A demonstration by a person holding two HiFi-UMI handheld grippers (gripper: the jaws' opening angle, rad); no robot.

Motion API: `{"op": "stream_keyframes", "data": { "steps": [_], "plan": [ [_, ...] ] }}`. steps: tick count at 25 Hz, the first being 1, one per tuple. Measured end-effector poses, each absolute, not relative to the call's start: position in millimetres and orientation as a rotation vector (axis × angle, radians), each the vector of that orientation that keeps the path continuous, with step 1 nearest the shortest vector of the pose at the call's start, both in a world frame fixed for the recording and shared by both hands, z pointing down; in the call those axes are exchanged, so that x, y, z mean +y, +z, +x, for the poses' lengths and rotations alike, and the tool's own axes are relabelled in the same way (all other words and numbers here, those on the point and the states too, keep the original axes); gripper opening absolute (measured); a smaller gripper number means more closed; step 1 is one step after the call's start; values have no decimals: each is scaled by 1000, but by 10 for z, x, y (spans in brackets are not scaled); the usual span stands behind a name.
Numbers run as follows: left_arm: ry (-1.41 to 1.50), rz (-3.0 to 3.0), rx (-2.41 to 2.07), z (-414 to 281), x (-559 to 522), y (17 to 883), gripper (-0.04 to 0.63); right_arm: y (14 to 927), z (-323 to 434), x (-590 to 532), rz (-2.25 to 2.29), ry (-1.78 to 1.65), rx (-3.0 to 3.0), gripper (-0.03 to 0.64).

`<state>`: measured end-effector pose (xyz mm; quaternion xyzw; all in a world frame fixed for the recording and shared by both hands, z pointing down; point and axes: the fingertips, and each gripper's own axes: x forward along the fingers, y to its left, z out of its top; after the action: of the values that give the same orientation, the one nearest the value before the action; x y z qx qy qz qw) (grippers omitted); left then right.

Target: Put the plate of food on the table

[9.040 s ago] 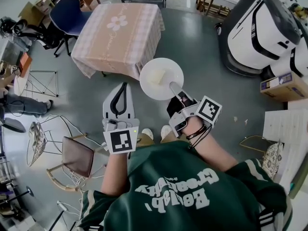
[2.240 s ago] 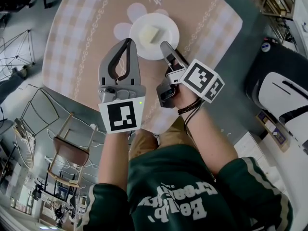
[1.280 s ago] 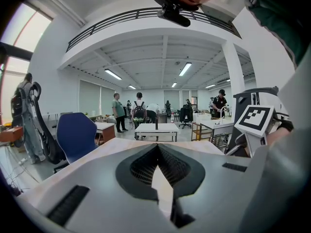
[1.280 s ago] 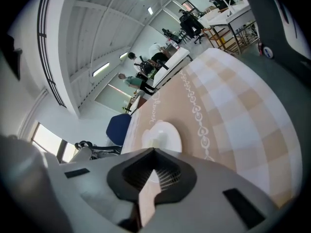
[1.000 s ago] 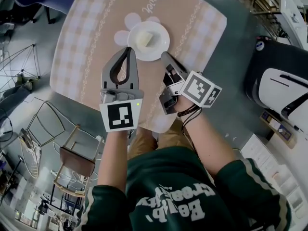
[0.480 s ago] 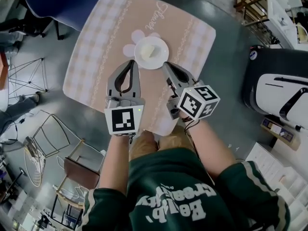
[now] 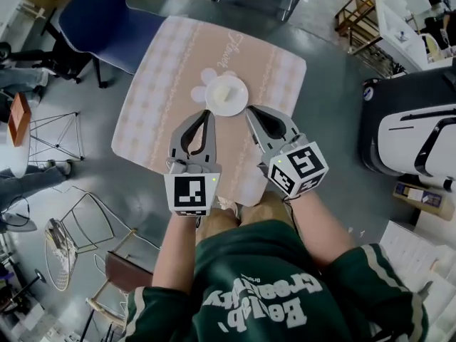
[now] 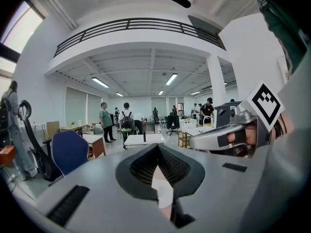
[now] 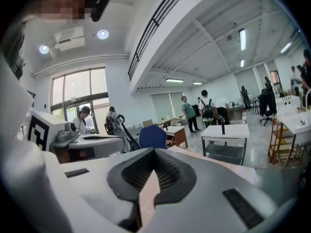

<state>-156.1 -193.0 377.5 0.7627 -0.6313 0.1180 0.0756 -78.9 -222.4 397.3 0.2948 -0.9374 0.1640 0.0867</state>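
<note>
While the plate (image 7: 235, 104) rests on the table (image 7: 164, 84), its pale food (image 7: 226, 91) stays indistinct. Left gripper (image 7: 207, 114), right gripper (image 7: 251, 110): both clenched, empty.

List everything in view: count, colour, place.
table: one, pink-and-beige checked cloth, centre of the head view
plate: one, white, on the table, towards its near side
food: one pale block, on the plate
chair: one, blue, at the table's far left corner
wooden chair: one, brown seat, lower left floor
machine: one, white and black, right edge
cardboard box: one, brown, below the machine
left gripper: one, grey, shut, empty, before the plate
right gripper: one, grey, shut, empty, beside the left
sweatshirt: one, green, bottom
</note>
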Motion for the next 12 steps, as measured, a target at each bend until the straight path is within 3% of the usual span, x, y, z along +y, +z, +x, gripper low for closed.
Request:
{"op": "stream_keyframes", "data": {
  "steps": [4,12],
  "plan": [
    [353,2341,-1870,-1479,-1739,3506,9,3601,-755,-2017,879,188,-2798,14],
    [256,2454,-1866,-1337,-1330,2866,9,2970,-603,-1513,923,97,-2845,14]
  ]
}}
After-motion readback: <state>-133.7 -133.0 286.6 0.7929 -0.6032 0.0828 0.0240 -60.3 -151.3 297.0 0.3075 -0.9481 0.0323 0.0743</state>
